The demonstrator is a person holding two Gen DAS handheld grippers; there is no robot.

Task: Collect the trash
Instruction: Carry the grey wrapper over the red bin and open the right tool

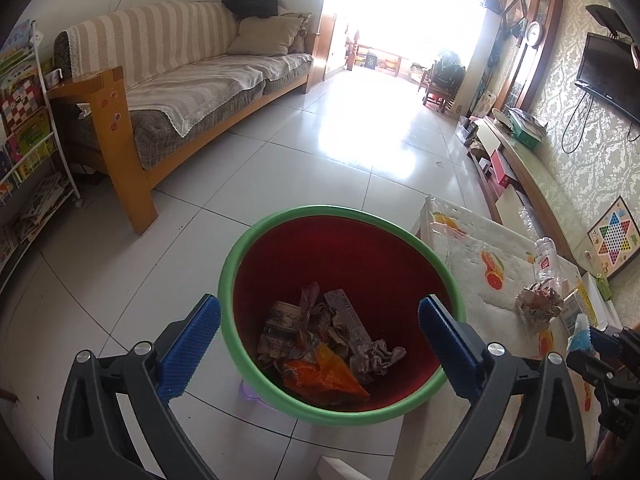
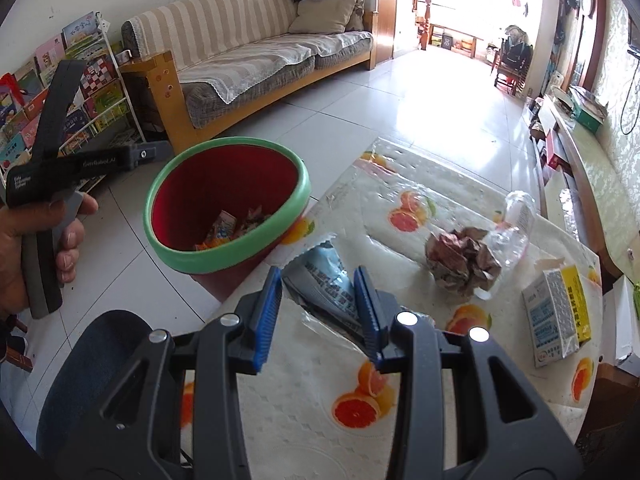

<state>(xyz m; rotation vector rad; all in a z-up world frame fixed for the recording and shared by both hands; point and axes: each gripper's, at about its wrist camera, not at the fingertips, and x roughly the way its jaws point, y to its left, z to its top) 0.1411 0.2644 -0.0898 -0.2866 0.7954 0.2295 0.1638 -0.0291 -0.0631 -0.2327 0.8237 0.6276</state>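
Step in hand: picking up the next piece. Right gripper (image 2: 318,312) narrowed around the grey-blue printed foil wrapper (image 2: 330,280), lower centre on the table; firm contact not certain. Left gripper (image 1: 320,344) wide, empty, over the red green-rimmed plastic bin (image 1: 280,224). Next: close, lift, carry left to the bin. Crumpled brown paper ball (image 2: 460,260) remains.

A red bin (image 1: 352,264) with a green rim stands beside the table's edge, holding crumpled paper, flattened cartons and an orange wrapper (image 1: 328,376). On the table lie a blue-grey foil packet (image 2: 324,276), a crumpled paper ball (image 2: 460,260), a clear crushed bottle (image 2: 516,220) and a small carton (image 2: 556,316).
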